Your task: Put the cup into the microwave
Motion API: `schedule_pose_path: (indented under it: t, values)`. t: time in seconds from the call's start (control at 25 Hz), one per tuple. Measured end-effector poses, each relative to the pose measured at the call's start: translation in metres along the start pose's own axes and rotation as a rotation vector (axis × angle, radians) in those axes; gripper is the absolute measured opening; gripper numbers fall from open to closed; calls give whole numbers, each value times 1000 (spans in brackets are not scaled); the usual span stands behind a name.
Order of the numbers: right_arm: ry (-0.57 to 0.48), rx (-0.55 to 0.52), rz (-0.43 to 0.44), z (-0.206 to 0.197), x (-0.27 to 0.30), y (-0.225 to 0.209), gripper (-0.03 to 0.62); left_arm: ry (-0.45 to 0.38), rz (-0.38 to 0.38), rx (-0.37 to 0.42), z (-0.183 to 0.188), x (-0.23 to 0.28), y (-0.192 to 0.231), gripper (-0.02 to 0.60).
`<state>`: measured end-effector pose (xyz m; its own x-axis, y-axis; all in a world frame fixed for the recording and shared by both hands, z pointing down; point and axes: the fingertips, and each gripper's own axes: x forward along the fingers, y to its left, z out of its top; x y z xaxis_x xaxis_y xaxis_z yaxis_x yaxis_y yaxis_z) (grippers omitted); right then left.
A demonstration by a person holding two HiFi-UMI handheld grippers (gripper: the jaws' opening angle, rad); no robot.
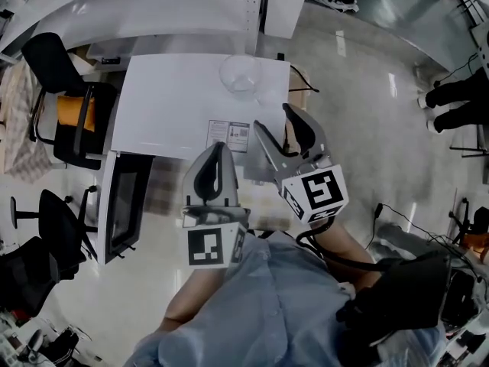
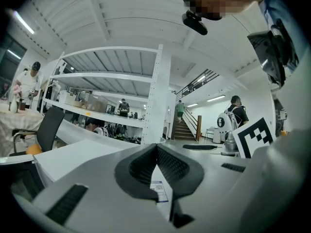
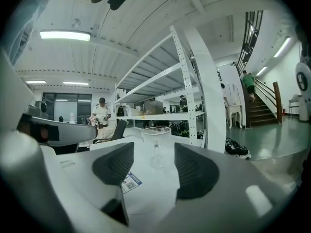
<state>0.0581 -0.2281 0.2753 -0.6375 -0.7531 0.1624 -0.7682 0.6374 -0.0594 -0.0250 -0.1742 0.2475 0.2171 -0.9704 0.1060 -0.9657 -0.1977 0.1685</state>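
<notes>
A clear glass cup (image 1: 241,73) stands upright near the far edge of the white microwave's flat top (image 1: 176,105). The microwave's dark-windowed door (image 1: 126,205) is swung open at the left. My right gripper (image 1: 273,117) is open and empty, just short of the cup. In the right gripper view the cup (image 3: 156,136) shows ahead between the open jaws of the right gripper (image 3: 153,149), apart from both pads. My left gripper (image 1: 216,150) hangs over the top's near edge. In the left gripper view, the left gripper (image 2: 156,148) is shut on nothing.
A printed label (image 1: 229,134) is stuck to the top's near edge. Black office chairs (image 1: 57,75) stand at the left, one with an orange cushion. A white shelf post (image 1: 256,6) rises behind the microwave. Someone's black shoes (image 1: 458,102) are on the floor at the far right.
</notes>
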Motion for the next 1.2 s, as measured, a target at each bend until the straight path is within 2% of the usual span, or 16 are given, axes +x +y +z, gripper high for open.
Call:
schedule_pose_path:
  t: [0.12, 0.28, 0.4, 0.64, 0.96, 1.2]
  values:
    - [17, 0, 5, -4, 18, -2, 301, 20, 2, -22, -5, 10, 13, 8]
    - [39, 14, 25, -10, 40, 1, 476, 39, 7, -40, -9, 21, 28, 8]
    - [45, -2, 46, -8, 57, 1, 531, 45, 7, -52, -11, 29, 40, 8]
    - [51, -32, 57, 1, 88, -6, 568, 53, 3, -90, -12, 44, 61, 8]
    - [101, -60, 76, -7, 117, -8, 571, 87, -3, -141, -26, 62, 76, 8]
    - [118, -64, 80, -7, 130, -8, 569, 80, -3, -154, -27, 68, 86, 8]
